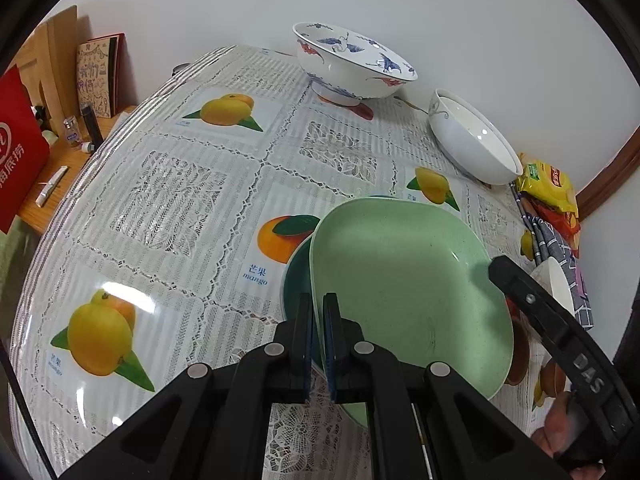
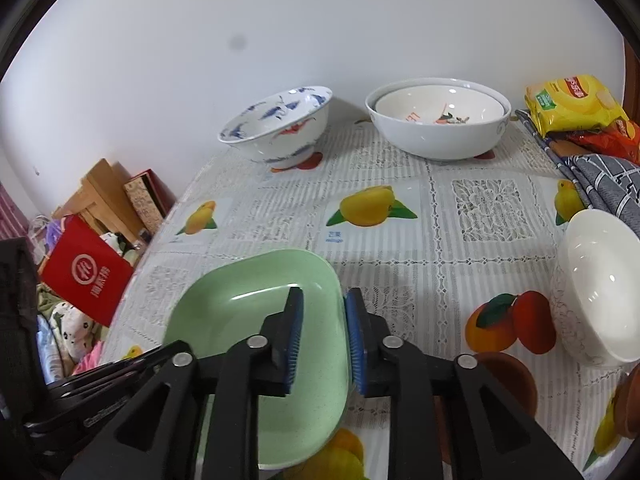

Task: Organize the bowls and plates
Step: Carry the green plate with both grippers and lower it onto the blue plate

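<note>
A desk (image 2: 472, 184) under a lace cloth printed with fruit stands against a white wall. Near its front edge a light green plate (image 1: 400, 280) lies over a dark green plate (image 1: 298, 276). The left gripper (image 1: 318, 344) has its jaws clamped on the light plate's near rim. The right gripper (image 2: 322, 340) straddles the opposite rim, its jaws apart and not pressing. Toward the wall stand a blue-patterned bowl (image 2: 280, 128) and a white bowl (image 2: 438, 120) with a smaller bowl (image 2: 440, 108) nested inside. Another white bowl (image 2: 600, 284) sits at the right, beside a grey cloth (image 2: 604, 180) and snack packets (image 2: 572, 104).
</note>
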A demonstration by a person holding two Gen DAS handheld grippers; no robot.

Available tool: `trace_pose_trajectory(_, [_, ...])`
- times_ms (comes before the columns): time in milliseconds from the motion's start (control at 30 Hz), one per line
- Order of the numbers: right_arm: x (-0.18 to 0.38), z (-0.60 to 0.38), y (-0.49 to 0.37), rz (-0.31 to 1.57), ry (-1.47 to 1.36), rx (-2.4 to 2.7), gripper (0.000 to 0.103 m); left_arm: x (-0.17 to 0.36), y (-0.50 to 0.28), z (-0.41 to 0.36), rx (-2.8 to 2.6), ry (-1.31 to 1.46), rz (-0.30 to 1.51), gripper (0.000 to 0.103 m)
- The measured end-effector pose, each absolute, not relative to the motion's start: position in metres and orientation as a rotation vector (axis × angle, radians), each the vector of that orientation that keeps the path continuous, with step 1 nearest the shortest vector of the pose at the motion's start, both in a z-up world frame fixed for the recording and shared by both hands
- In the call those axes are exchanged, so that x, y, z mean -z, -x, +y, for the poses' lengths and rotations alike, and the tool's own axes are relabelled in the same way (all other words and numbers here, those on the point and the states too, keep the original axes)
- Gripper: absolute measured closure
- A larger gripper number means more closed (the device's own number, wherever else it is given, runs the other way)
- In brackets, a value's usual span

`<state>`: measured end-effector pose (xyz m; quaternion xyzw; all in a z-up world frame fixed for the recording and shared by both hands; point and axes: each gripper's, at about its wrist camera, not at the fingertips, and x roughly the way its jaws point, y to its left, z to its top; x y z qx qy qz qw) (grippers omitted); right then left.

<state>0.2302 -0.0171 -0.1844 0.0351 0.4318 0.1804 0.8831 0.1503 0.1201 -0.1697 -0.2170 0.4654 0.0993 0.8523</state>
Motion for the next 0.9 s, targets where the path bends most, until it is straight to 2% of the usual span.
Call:
trace_pose_trajectory(67, [0.18, -0.021, -0.227, 0.906, -0.064, -0.376, 0.063, 0.17, -0.15, 0.12, -0.215, 0.456, 0.978, 0.097])
trace_pose_trajectory(467, [0.189, -0.029, -0.224, 1.101, -0.021, -0.402, 0.064, 0.171, -0.149, 0.118, -0.241, 0.445, 0.976, 0.097])
trace_pose_trajectory(533, [0.194, -0.025, -0.224, 1.113, -0.003, -0.4, 0.074, 0.171, -0.15, 0.117, -0.239, 0.444, 0.977, 0.097])
trace_pose_trajectory(567, [0.197, -0.021, -0.224, 1.125, 0.004, -0.404, 0.087, 0.171, -0.149, 0.116, -0.237, 0.444, 0.976, 0.097])
trace_pose_trajectory(600, [0.199, -0.02, -0.224, 1.126, 0.012, -0.403, 0.091, 0.17, -0.149, 0.115, -0.239, 0.438, 0.975, 0.097])
trace_pose_trajectory(900, [0.193, -0.021, -0.226, 0.998, 0.003, -0.371, 0.096, 0.17, -0.144, 0.113, -0.223, 0.437, 0.98, 0.095])
